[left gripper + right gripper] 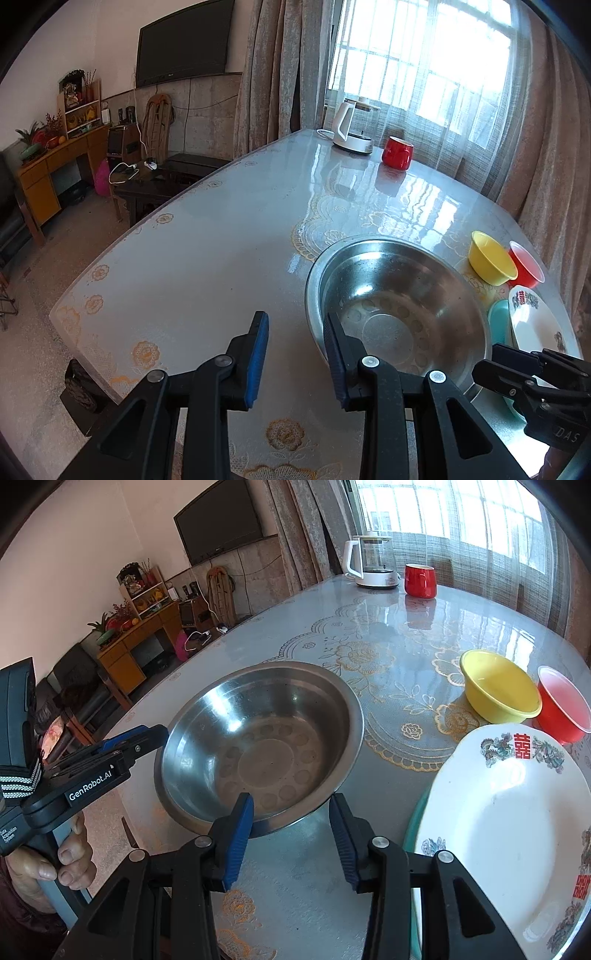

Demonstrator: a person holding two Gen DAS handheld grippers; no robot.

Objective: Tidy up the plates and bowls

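Note:
A large steel basin (399,306) (258,746) stands empty on the table. My left gripper (296,316) (155,738) is open at the basin's left rim, its right pad just over the rim and its left pad outside, clear of it. My right gripper (291,799) (484,373) is open at the near rim, which lies between its blue pads without being pinched. To the right sit a yellow bowl (491,258) (498,686), a red bowl (526,266) (561,705), and a white patterned plate (535,321) (509,830) on a teal plate (498,321) (410,834).
A white kettle (352,129) (373,566) and a red mug (397,151) (419,579) stand at the far end by the curtained window. The glossy table (207,266) (388,657) drops off on the left. A hand (48,864) grips the left gripper's handle.

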